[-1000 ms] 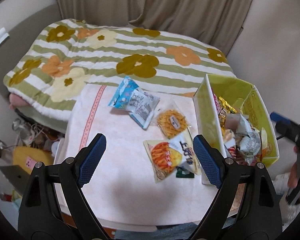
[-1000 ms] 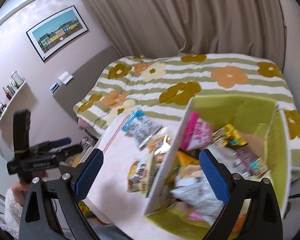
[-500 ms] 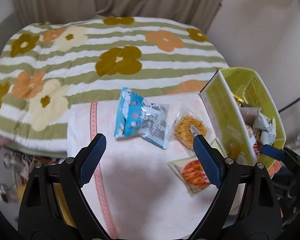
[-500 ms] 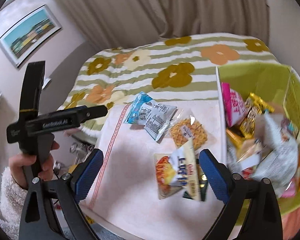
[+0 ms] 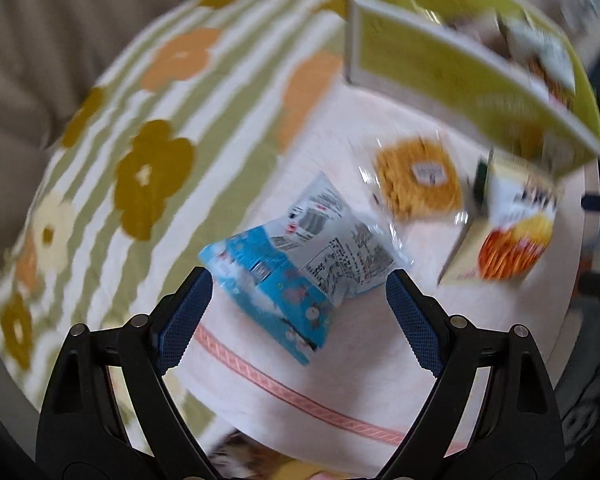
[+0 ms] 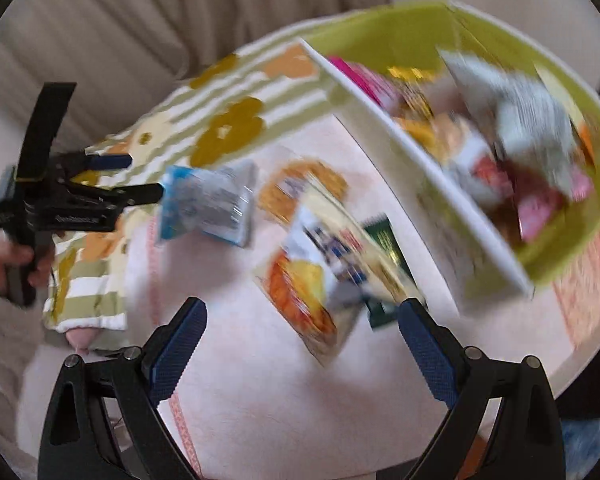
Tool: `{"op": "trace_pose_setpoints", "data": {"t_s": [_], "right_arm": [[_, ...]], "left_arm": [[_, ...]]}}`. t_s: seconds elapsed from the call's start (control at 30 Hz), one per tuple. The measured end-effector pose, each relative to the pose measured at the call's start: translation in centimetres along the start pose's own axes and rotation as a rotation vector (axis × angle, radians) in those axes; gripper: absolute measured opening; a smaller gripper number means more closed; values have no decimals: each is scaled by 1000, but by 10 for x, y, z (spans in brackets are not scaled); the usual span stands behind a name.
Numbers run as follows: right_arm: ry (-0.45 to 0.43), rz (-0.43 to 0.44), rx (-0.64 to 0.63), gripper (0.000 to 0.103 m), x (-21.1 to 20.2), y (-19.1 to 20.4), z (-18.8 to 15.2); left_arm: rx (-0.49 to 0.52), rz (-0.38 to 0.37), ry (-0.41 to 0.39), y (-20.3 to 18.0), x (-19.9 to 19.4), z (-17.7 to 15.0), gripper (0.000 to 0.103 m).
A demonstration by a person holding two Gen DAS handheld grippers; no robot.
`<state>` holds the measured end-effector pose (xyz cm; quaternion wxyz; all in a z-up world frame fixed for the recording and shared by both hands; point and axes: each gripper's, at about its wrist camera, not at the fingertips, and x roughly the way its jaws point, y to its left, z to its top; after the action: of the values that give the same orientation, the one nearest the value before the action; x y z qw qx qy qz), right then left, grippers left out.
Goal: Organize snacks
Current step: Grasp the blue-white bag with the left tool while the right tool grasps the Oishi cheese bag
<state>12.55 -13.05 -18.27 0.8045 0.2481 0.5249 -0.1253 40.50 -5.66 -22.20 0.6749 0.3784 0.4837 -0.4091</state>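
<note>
Both your grippers, left (image 5: 298, 312) and right (image 6: 302, 344), gape empty. The blue packet (image 5: 300, 260) lies on the cloth, light, crinkly and slippery; pinch its sealed edge.

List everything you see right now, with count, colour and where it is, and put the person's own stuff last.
Blue snack packet: one, blue and white, on the pink cloth, nearest the left tool.
Clear bag of golden snacks: one, beside the box.
Orange-print snack bag: one, cream and orange, ahead of the right tool.
Dark green packet: one, partly under that bag.
Box: one, lime green with white wall, on the cloth, full of mixed snack packets.
Pink cloth: one, under the snacks.
Flowered blanket: one, green-striped, behind.
Curtain: beige, background.
Left tool: open, empty.
Right tool: open, empty.
</note>
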Motion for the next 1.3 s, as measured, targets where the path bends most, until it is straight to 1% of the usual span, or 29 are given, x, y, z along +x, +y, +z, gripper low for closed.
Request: {"op": "trace_pose_setpoints", "data": {"t_s": [0.03, 0.07, 0.17, 0.37, 0.53, 0.63, 0.77, 0.87, 1.13, 1.3], "right_arm": [[10, -5, 19, 96, 7, -3, -3], [17, -7, 31, 96, 13, -4, -5], [16, -5, 55, 96, 27, -6, -6], [-28, 6, 72, 96, 47, 1, -9], [-71, -7, 89, 96, 57, 6, -6], [-75, -15, 103, 96, 63, 4, -3], [-74, -34, 98, 96, 68, 2, 0], [-74, -36, 85, 96, 70, -1, 3], [-76, -50, 48, 96, 77, 1, 8], [-86, -61, 38, 95, 78, -1, 11]], "left_arm": [[27, -5, 18, -1, 7, 3, 88], [75, -8, 47, -2, 20, 7, 88], [159, -17, 95, -4, 43, 14, 88], [254, -90, 133, -12, 68, 23, 88], [244, -136, 147, -10, 79, 26, 88], [204, -161, 138, -5, 80, 22, 88], [202, -180, 135, -6, 81, 14, 88], [196, -176, 150, -11, 84, 9, 88], [202, -101, 134, -23, 85, 2, 88], [212, -58, 104, -30, 80, -2, 81]]}}
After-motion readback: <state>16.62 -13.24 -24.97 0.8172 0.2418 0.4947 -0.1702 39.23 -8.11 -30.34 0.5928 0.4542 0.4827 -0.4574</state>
